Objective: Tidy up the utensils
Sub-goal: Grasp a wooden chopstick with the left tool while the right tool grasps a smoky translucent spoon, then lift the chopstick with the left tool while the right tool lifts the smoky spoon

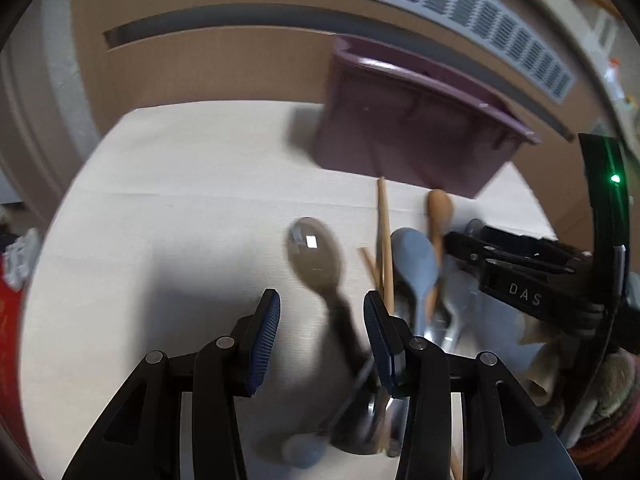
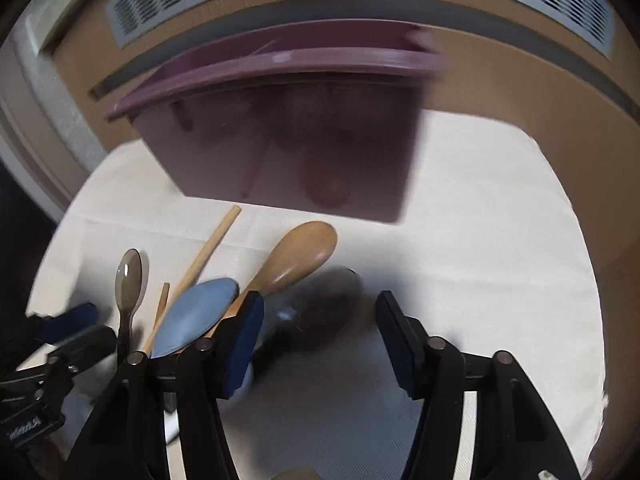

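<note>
Both grippers, left gripper (image 1: 322,312) and right gripper (image 2: 320,320), hold their jaws spread, empty, over mixed spoons near the purple plastic bin (image 2: 288,140).

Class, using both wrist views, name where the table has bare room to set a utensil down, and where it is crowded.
Bare cloth lies left of the brown spoon, and right of the dark spoon below the purple bin. Spoons and chopsticks crowd the middle.

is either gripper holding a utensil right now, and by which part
Nothing is held. The left gripper is open, its fingers either side of the dark spoon without closing on it. The right gripper is also open over the table.
</note>
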